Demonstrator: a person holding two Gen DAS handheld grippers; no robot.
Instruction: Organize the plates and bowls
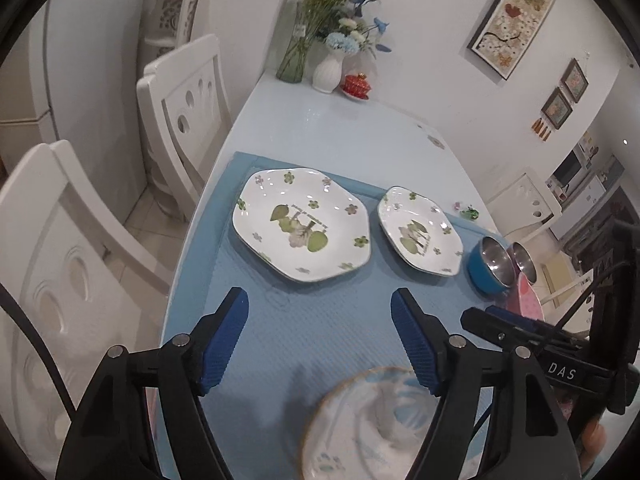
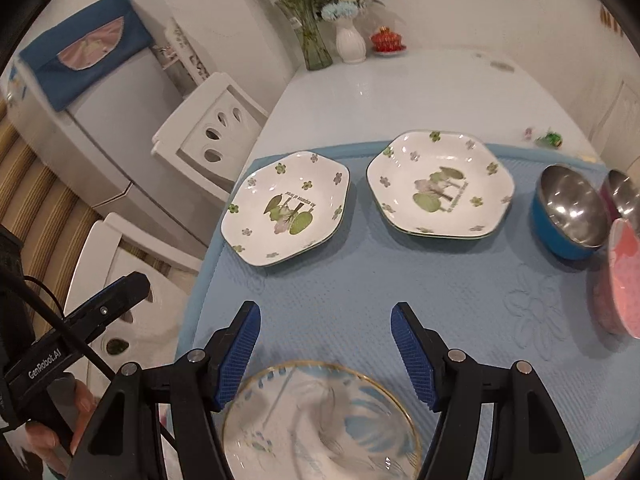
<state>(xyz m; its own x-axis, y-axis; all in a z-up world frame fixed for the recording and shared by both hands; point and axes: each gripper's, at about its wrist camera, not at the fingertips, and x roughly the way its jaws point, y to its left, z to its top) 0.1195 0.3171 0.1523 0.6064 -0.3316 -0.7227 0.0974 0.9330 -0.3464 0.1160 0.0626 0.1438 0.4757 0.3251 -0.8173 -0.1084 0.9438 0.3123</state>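
The left gripper [image 1: 320, 332] and right gripper [image 2: 326, 344] both hover with jaws wide and nothing between the pads, above the near edge of the blue mat [image 2: 460, 300]. A gold-rimmed plate [image 2: 320, 424] lies there, below the fingers. Toward the mat's far edge sit two hexagonal floral plates [image 2: 286, 208] [image 2: 440, 184], apart from each other. At the right edge stand a blue steel-lined bowl [image 2: 568, 216], a second steel bowl [image 2: 624, 196] and a pink dish [image 2: 624, 280].
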